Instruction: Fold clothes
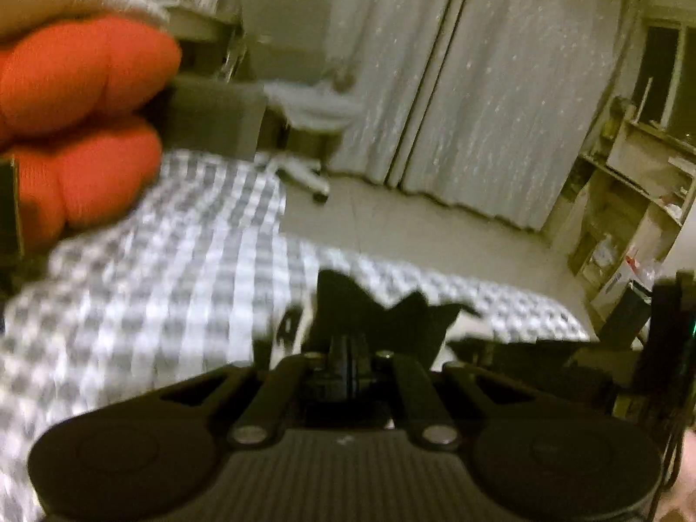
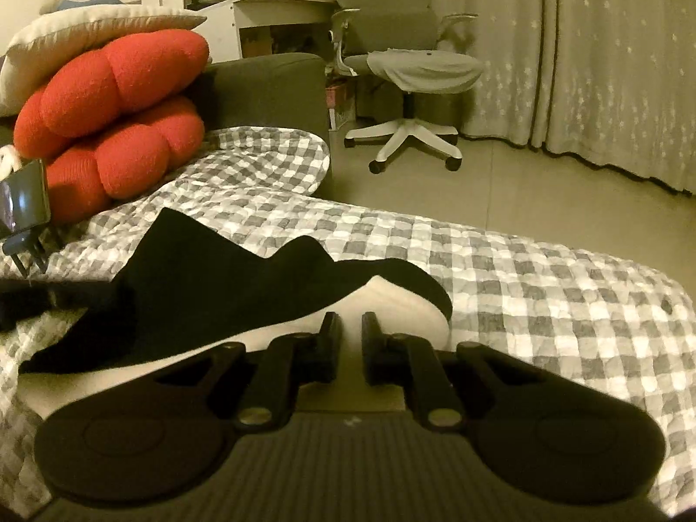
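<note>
Garment (image 1: 383, 317) in left tongs (image 1: 343, 343) (black)

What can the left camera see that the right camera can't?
Only the left view shows the wooden shelves and the left gripper, shut on black cloth. Only the right view shows the cream pillow and the right gripper, slightly open over the garment's white part. Both show the red cushions, checked blanket, chair and curtains.

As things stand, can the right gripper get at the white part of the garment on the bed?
Probably yes: the right gripper sits just above the garment's white part, jaws slightly apart with nothing between them, and nothing blocks the way.
</note>
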A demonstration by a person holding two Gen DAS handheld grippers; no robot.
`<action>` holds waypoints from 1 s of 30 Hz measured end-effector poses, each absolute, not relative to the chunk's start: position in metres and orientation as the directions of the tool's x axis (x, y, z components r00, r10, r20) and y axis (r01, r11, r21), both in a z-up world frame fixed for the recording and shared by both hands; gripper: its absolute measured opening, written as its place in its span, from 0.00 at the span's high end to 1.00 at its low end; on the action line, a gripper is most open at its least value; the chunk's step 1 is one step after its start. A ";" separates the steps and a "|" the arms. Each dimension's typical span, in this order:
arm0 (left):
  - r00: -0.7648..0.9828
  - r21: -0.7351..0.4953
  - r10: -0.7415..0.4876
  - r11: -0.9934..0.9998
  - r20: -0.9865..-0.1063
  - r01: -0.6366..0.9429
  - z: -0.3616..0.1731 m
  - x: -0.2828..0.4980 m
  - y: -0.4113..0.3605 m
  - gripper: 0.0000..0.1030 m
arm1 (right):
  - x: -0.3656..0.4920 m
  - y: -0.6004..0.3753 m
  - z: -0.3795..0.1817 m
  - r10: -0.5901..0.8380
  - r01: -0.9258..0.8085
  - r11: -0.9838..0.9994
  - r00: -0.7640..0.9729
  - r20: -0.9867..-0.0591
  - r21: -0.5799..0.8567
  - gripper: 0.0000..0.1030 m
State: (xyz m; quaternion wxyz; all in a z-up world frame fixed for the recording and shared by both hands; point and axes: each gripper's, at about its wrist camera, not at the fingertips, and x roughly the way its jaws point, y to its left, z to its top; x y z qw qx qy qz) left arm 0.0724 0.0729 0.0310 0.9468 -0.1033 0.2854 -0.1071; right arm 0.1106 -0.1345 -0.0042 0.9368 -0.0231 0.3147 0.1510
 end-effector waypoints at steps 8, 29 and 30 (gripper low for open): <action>0.775 -0.178 -0.198 0.978 -0.600 0.112 0.009 0.098 0.065 0.98 | 0.104 -0.125 -0.008 0.230 -0.294 0.956 0.783 -0.578 -0.018 0.83; 0.762 -0.238 -0.227 0.966 -0.606 0.099 0.006 0.092 0.080 0.97 | 0.072 -0.134 0.008 0.337 -0.359 0.929 0.710 -0.618 0.094 0.85; 0.762 -0.240 -0.228 0.966 -0.606 0.098 0.006 0.092 0.080 0.97 | 0.070 -0.135 0.011 0.340 -0.356 0.929 0.710 -0.617 0.102 0.85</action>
